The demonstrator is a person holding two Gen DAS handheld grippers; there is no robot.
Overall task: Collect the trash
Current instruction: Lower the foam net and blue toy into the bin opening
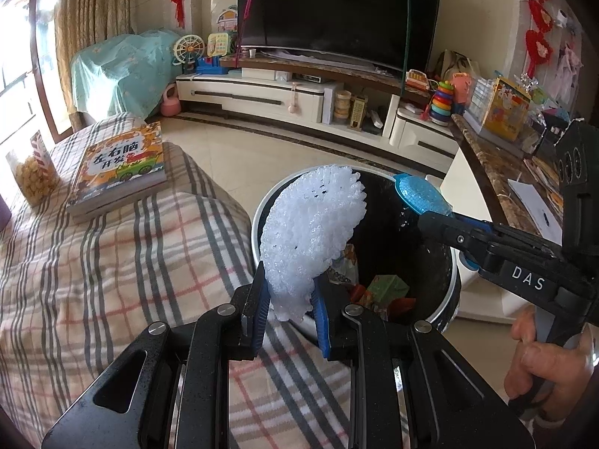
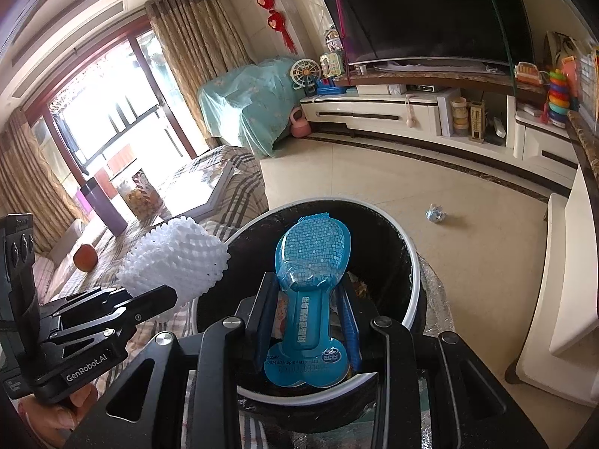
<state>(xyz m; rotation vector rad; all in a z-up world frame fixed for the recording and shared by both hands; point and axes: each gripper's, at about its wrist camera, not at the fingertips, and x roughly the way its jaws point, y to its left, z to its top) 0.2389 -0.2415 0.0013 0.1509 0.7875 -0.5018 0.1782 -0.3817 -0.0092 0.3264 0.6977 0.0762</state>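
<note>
The left gripper (image 1: pixel 290 299) pinches the lower edge of a white foam net sleeve (image 1: pixel 312 232) with a knobbly mesh surface, which stands up curved over the 9 o'clock rim of the round black trash bin with a white rim (image 1: pixel 447 292). The right gripper (image 2: pixel 309 321) clamps a flat teal plastic blister pack (image 2: pixel 310 284), bone-shaped with a dotted rounded top, above the bin's opening. A crumpled small wrapper (image 2: pixel 436 214) lies on the beige floor at 2 o'clock of the bin in the right wrist view.

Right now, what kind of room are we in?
Most likely a home living room: a big television on a long low cabinet, curtains by a balcony door, and children's toys like the stacking rings.
</note>
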